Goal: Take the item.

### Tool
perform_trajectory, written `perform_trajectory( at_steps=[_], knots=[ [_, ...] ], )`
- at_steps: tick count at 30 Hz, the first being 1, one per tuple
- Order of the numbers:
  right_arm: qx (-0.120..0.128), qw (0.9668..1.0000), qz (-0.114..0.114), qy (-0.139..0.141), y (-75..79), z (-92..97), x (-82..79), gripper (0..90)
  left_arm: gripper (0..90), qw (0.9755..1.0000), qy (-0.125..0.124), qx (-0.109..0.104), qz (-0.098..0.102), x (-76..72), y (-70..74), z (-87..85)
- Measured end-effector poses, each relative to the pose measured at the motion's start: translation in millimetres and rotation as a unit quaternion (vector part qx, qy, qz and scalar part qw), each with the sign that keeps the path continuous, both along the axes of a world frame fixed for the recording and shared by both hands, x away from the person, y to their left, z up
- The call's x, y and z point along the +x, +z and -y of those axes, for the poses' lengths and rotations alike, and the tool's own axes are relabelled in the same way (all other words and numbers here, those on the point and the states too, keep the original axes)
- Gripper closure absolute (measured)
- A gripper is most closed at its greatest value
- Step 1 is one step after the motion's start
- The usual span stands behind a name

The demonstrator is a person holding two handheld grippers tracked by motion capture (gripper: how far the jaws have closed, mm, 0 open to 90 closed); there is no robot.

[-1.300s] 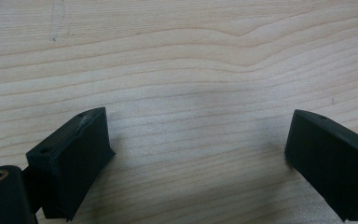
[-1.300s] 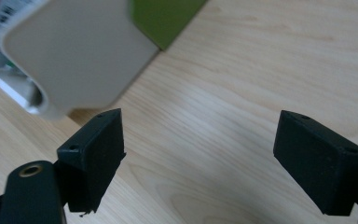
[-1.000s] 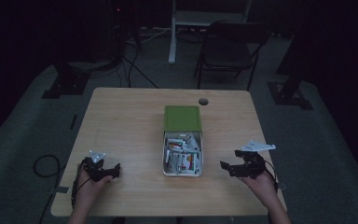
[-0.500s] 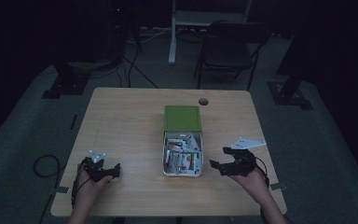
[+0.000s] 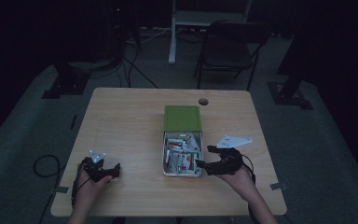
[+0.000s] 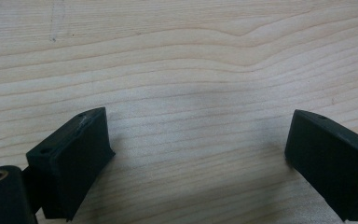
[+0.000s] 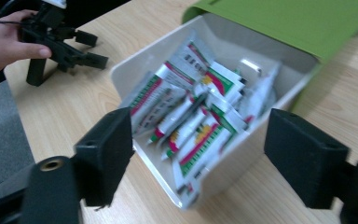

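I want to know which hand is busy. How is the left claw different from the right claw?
The left claw rests near the table's front left corner, over bare wood; the right claw reaches toward the white box of packets. The right claw's jaws have just been closing, with nothing gripped. Both are black, open and hand-held.

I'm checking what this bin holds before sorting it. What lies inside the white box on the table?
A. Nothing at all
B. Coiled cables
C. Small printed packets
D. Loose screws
C: the white box is heaped with small printed packets in white, red and green, seen plainly between the open jaws of the right gripper, with the green lid lying beyond it.
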State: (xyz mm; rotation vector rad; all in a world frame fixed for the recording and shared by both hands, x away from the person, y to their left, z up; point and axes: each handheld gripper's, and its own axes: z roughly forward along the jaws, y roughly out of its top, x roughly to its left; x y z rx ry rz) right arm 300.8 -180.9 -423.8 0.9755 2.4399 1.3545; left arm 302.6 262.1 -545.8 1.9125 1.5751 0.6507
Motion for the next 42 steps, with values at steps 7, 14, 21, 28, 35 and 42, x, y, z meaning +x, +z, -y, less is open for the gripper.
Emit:
perform_trajectory(
  at_steps=[7, 14, 21, 28, 35, 42],
  knots=[
    [-0.001, 0.9997, -0.004, 0.022, -5.4, -21.1, -0.6, 32.2, 6.9, 1.0000, 0.000, 0.000, -0.001, 0.0, 0.1, 0.0],
    [0.001, 0.9995, -0.015, 0.030, -13.9, -37.1, -1.2, 34.1, 6.9, 1.0000, 0.000, 0.000, -0.001, 0.0, 0.1, 0.0],
    [0.002, 0.9997, -0.018, 0.015, -22.8, -51.6, -3.1, 42.6, 6.9, 1.0000, 0.000, 0.000, -0.001, 0.0, 0.1, 0.0],
    [-0.004, 0.9998, -0.018, -0.009, -35.0, -64.5, -7.1, 52.5, 6.9, 1.0000, 0.000, 0.000, -0.001, 0.0, 0.1, 0.0],
    [-0.012, 0.9990, -0.011, -0.042, -46.5, -73.7, -9.5, 59.5, 6.9, 1.0000, 0.000, 0.000, 0.000, 0.0, 0.1, 0.0],
    [-0.020, 0.9977, -0.014, -0.063, -60.4, -86.3, -9.0, 59.8, 6.9, 1.0000, 0.001, -0.001, 0.000, 0.0, 0.0, 0.1]
  ],
)
